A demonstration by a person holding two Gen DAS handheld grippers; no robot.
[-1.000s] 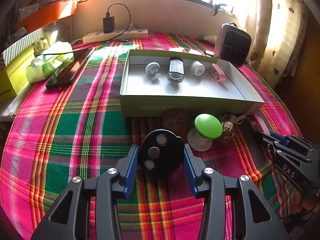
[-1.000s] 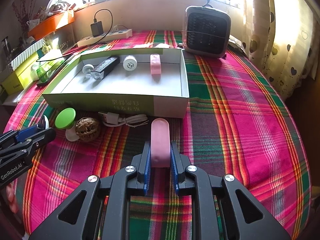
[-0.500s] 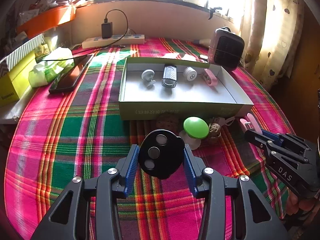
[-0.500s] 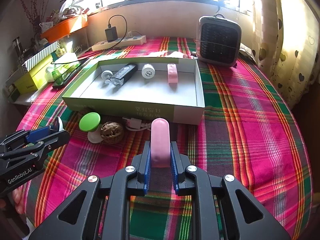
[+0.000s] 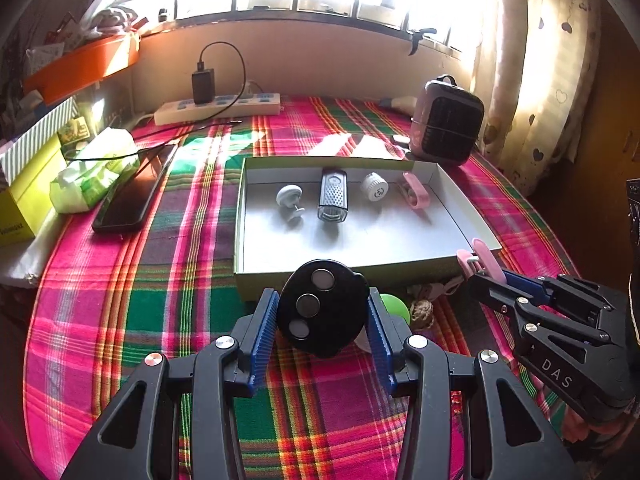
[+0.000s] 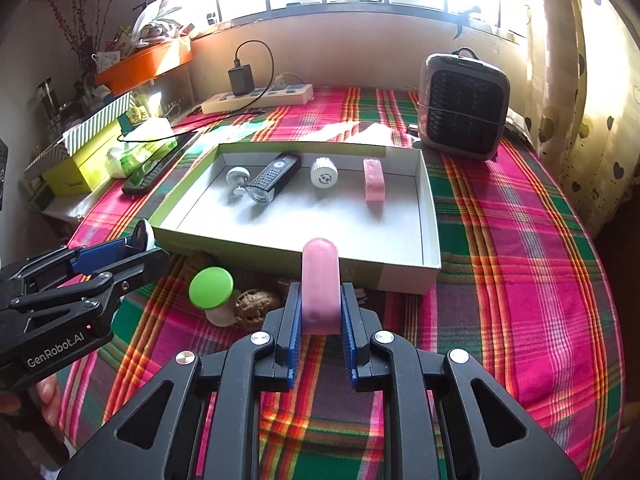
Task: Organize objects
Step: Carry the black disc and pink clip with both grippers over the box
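Observation:
My left gripper (image 5: 323, 320) is shut on a black round remote (image 5: 320, 308) with three buttons, held above the cloth in front of the open box (image 5: 256, 280). My right gripper (image 6: 320, 312) is shut on a pink rounded bar (image 6: 321, 280), held near the box's front wall (image 6: 280, 254). The box holds a white knob (image 6: 237, 178), a black grater-like remote (image 6: 272, 178), a white dial (image 6: 324, 172) and a pink clip (image 6: 374, 180). A green-capped mushroom toy (image 6: 211, 288) and a walnut (image 6: 256, 307) lie on the cloth before the box.
A plaid cloth covers the table (image 6: 520, 240). A small heater (image 6: 464, 106) stands at the back right. A power strip (image 6: 256, 98), a phone (image 5: 132, 192), a tissue pack (image 5: 92, 172) and yellow boxes (image 5: 24, 192) lie at the left. A white cable (image 5: 436, 290) lies by the box.
Both grippers have risen and drawn back from the table with their objects held, so the box now shows from higher up. The mushroom toy is now partly hidden behind the black remote.

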